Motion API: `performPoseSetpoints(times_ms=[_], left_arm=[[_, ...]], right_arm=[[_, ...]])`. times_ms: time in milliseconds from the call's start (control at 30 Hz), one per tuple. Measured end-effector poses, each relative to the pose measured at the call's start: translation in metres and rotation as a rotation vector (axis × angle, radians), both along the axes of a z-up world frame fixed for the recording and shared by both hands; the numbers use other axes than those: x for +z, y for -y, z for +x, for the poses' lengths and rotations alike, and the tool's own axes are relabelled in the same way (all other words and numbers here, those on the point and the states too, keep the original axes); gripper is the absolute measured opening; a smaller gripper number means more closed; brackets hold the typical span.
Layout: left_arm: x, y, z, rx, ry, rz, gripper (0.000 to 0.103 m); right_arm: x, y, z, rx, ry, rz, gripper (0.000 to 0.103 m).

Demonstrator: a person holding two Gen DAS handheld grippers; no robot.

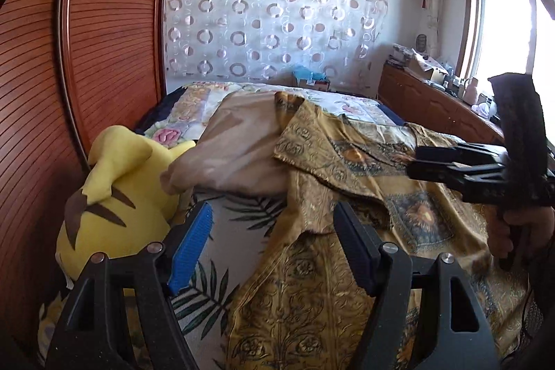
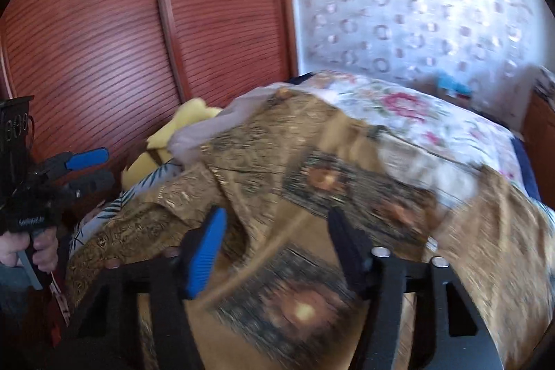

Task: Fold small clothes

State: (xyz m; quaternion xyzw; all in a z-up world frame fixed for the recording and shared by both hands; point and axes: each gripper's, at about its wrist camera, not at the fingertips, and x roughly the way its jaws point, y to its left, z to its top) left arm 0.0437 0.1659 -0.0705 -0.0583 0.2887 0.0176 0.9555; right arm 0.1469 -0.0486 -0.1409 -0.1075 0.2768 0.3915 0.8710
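Gold shirt (image 1: 312,266) sharp left view, probably blurred right

Gold-brown patterned garment (image 1: 312,283) spread rumpled across bed, one flap folded over

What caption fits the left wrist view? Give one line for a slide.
Open left tongs hover over a gold patterned garment on the bed, beside a yellow plush toy.

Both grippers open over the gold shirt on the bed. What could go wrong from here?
1. The gold shirt lies rumpled and overlapped; the left gripper might pinch several layers.
2. The shirt overlaps the beige cloth, which might get dragged along.
3. The right wrist view is motion-blurred, so the right gripper might miss its edge.
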Motion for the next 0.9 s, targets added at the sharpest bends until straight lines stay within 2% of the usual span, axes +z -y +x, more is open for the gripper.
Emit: performPoseSetpoints(times_ms=[67, 167, 467, 533, 600, 667, 900], left_arm=[[-0.003, 0.000, -0.001, 0.001, -0.008, 0.000, 0.073], [-0.009, -0.002, -0.006, 0.004, -0.013, -0.005, 0.073], [-0.022, 0.002, -0.011, -0.014, -0.053, -0.002, 0.073], [-0.022, 0.004, -0.010, -0.022, -0.056, -0.001, 0.073], [-0.021, 0.007, -0.009, -0.027, -0.057, 0.010, 0.073], [-0.018, 0.012, -0.009, -0.036, -0.049, 0.023, 0.073], [-0.005, 0.019, -0.003, -0.041, -0.018, 0.025, 0.073]], right_arm=[[-0.006, -0.020, 0.014, 0.041, -0.022, -0.017, 0.054], [-0.018, -0.049, 0.039, 0.083, -0.065, -0.073, 0.045], [-0.040, -0.105, 0.080, 0.151, -0.087, -0.161, 0.044], [-0.043, -0.113, 0.084, 0.154, -0.081, -0.201, 0.035], [-0.041, -0.116, 0.086, 0.165, -0.081, -0.206, 0.009], [-0.038, -0.113, 0.088, 0.130, -0.054, -0.208, 0.007], [-0.020, -0.074, 0.106, -0.012, -0.049, -0.119, 0.007]])
